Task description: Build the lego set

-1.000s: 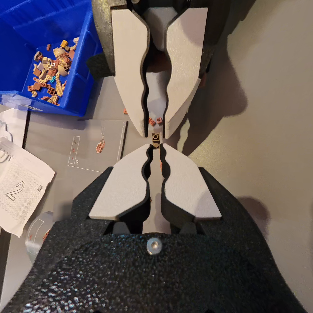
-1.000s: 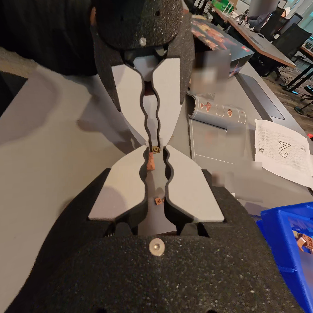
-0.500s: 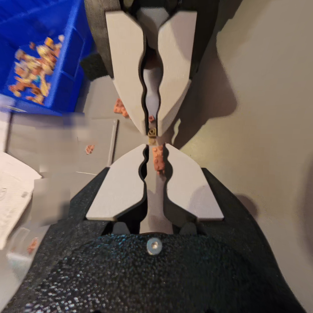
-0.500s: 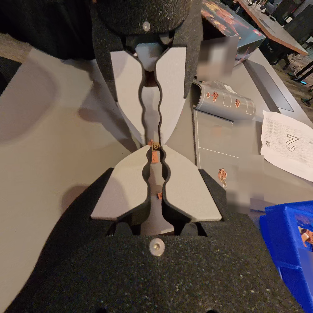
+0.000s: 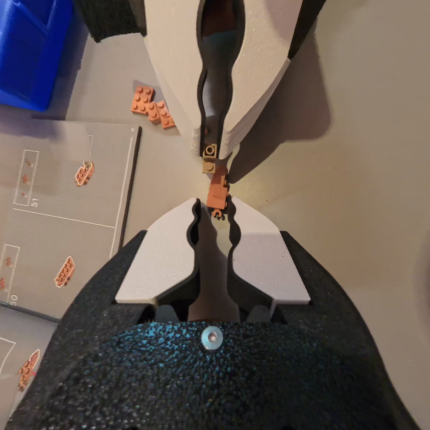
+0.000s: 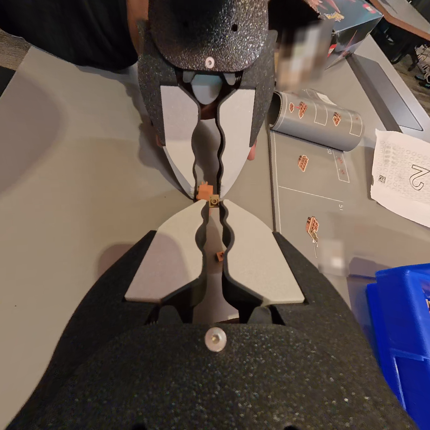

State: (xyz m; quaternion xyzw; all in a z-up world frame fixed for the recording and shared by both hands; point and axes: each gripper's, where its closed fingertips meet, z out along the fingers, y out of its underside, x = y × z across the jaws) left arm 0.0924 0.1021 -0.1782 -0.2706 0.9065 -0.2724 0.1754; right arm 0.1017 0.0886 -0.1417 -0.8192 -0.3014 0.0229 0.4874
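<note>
**Two grippers tip to tip over a small brick assembly**

Left gripper [image 5: 215, 202]: fingers apart, the brown brick piece [image 5: 217, 190] sits at the gap by the right pad; cannot tell if either pad touches it. A tiny brown clip part [image 5: 218, 213] lies just beneath. Brown piece joins a tan brick [image 5: 209, 158], which the right gripper [image 6: 213, 202] pinches at its tips, fingers clamped on tan brick. The two grippers face each other, tips nearly touching, over the middle of the grey table [image 5: 349, 162].

One small brown brick [image 6: 219, 256] lies on the table between the right gripper's fingers. Loose brown bricks [image 5: 152, 107] lie just beyond the open instruction booklet [image 5: 69, 209], near the blue bin [image 5: 28, 58] at the table's far left in the left view. In the right view, a numbered paper bag [image 6: 407, 172] lies past the booklet's curled page [image 6: 325, 118]; a printed box [image 6: 356, 30] stands farthest back.
</note>
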